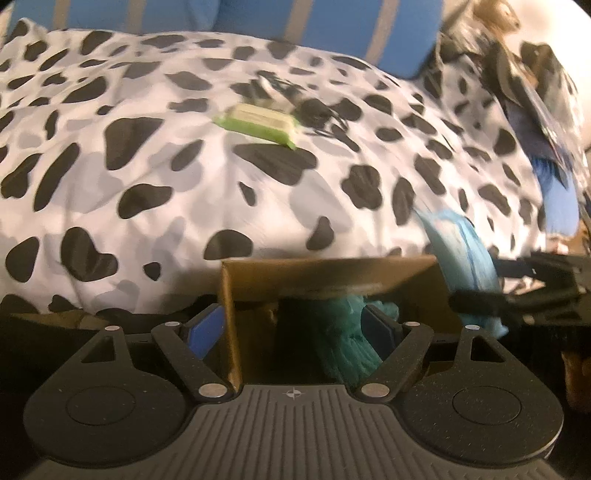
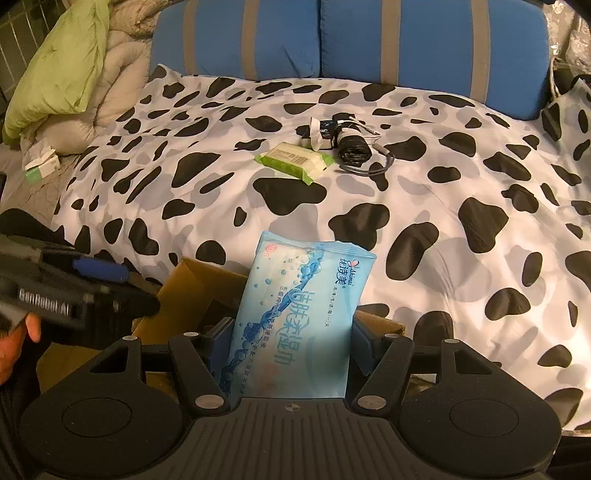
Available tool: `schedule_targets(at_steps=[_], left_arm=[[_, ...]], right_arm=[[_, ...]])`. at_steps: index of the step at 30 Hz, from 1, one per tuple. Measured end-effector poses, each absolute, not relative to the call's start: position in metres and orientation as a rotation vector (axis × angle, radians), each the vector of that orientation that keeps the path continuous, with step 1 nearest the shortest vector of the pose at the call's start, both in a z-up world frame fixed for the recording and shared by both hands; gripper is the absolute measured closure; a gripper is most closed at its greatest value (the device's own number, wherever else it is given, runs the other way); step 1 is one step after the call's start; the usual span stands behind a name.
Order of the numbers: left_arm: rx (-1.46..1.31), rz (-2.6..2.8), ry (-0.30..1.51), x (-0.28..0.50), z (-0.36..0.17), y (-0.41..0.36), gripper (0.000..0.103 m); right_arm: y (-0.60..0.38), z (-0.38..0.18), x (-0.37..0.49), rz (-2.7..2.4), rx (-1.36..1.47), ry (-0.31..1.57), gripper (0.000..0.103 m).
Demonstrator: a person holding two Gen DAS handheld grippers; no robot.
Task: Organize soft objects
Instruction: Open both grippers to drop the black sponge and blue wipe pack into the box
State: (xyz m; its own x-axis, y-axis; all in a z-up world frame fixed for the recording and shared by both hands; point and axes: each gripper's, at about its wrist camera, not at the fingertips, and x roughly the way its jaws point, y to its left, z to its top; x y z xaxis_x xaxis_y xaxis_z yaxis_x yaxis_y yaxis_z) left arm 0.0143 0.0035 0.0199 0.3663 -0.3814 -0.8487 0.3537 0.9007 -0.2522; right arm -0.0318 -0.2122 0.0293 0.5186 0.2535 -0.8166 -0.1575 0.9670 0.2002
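Ahead of me spreads a bed with a cow-print cover point(image 2: 424, 229). On it lie a green wipes pack point(image 2: 293, 161), a black bundle with a grey cable point(image 2: 354, 147), and a rumpled quilt point(image 2: 110, 81).

Left gripper point(image 1: 293, 328): jaws spread apart, blue pads on both fingers.
Cardboard box point(image 1: 325, 273): directly ahead of the jaws; its left wall runs between them, close to the left pad.
Blue wipes pack point(image 1: 458, 247): ahead and right of the jaws, rising above the box rim; its lower, shaded part sits just beside the right pad.
Right gripper point(image 1: 517, 288): far right, at the pack; closure cannot be judged.
Green wipes pack point(image 1: 258, 123): well beyond the jaws, lying on the cow-print duvet point(image 1: 147, 166).
Blue cushions point(image 1: 332, 26): behind the duvet.
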Motion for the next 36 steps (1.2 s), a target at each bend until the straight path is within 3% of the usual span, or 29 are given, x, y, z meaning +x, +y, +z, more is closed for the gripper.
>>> schedule_targets(at_steps=[3,5,7,12,36], left_arm=[[-0.04,-0.469,1.095,0.016,0.021,0.005,0.022],[-0.035,-0.468,1.094,0.015,0.021,0.005,0.022],[-0.031,-0.468,1.096,0.015,0.02,0.004,0.022],[-0.019,-0.459,1.101,0.016,0.018,0.003,0.022],[0.032,-0.441,1.124,0.018,0.014,0.0,0.022]], right_arm=[[-0.213,0.03,-0.033,0.261,0.122,1.007,0.033],[-0.21,0.027,-0.032,0.261,0.115,1.042,0.026],[-0.206,0.019,-0.03,0.234,0.074,1.087,0.005],[-0.202,0.013,-0.03,0.219,0.04,1.109,0.0],[-0.211,0.005,-0.02,0.128,0.066,1.154,0.0]])
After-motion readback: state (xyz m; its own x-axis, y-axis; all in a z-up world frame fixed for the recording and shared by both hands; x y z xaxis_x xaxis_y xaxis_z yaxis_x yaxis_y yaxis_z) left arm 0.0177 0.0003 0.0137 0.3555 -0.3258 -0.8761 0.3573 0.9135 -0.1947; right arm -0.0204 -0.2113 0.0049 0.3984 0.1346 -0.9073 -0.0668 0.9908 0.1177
